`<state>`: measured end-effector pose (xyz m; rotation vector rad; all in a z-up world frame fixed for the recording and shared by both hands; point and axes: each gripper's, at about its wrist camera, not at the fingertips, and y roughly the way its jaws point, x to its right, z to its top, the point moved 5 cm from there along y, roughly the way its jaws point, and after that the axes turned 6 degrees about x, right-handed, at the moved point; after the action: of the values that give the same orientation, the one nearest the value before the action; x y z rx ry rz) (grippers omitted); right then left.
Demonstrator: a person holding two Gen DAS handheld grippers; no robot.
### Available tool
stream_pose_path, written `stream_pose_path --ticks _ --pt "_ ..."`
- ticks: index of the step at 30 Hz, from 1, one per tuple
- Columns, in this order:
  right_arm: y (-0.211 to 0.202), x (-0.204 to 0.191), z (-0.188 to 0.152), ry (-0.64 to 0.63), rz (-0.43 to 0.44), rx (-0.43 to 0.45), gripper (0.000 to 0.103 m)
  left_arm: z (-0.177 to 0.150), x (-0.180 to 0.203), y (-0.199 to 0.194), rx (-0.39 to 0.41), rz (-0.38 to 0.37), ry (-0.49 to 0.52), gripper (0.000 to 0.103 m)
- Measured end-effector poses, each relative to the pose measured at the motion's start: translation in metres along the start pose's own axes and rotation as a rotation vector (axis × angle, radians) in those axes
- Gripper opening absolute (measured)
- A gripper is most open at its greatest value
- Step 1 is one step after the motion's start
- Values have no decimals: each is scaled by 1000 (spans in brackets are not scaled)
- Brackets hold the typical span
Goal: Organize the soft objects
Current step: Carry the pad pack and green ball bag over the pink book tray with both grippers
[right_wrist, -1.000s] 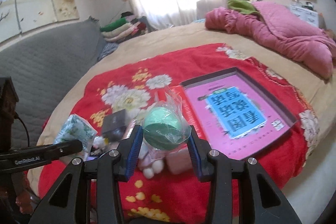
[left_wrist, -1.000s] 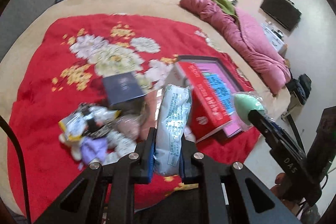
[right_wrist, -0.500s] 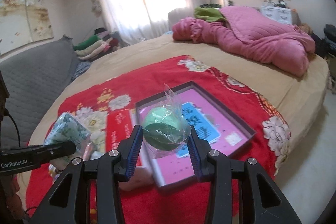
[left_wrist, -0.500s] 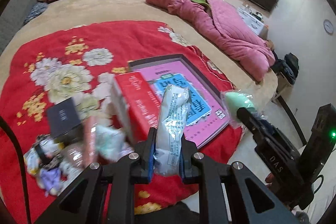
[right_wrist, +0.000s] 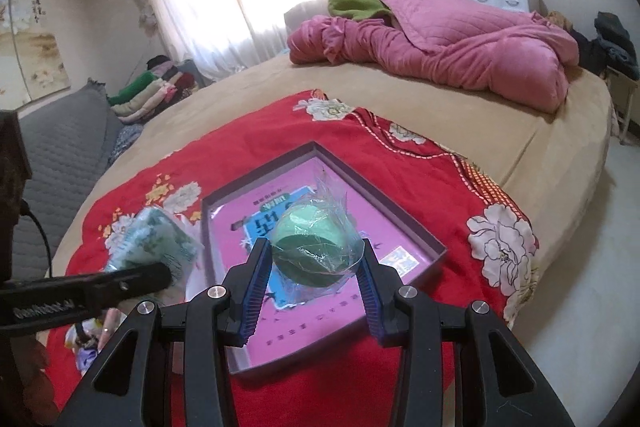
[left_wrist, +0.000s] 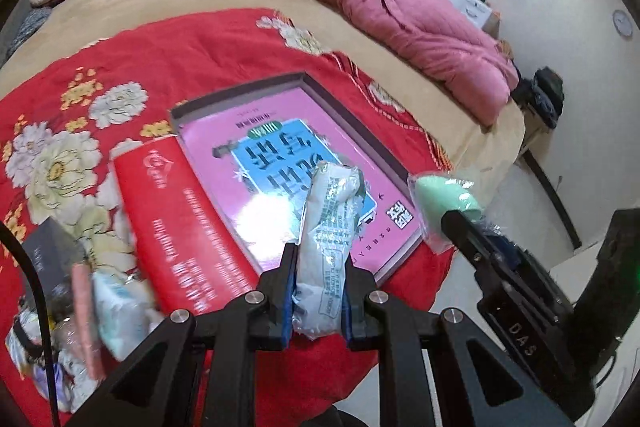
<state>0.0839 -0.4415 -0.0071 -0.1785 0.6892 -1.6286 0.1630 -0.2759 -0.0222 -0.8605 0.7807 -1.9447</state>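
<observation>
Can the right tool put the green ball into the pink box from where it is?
Probably yes. The right tool grips the bagged green ball just above the open box, whose pink floor is bare. The left tool with its tissue pack is close, but off to one side.

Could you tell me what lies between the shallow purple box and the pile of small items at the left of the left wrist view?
The red box lid lies there, beside the purple box and next to the pile, seen in the left wrist view.

Both grippers have swung right, away from the item pile and over the pink-lined box. The left gripper now carries its tissue pack above the box's near edge; the right gripper brings the bagged green sponge over the box centre.
</observation>
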Motion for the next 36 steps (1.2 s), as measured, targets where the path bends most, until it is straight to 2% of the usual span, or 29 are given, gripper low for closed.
stream_pose_path --ticks 5,13,25,36 --pt "12 15 -1 31 2 -25 44 -4 10 28 -64 -7 23 18" --pt "45 25 -15 20 4 -121 44 -13 17 60 -156 10 70 18" --pt "83 40 -33 3 -43 -216 45 -15 27 82 -224 44 115 19" --pt "77 44 -33 8 -49 -191 46 -22 27 96 -262 71 128 19"
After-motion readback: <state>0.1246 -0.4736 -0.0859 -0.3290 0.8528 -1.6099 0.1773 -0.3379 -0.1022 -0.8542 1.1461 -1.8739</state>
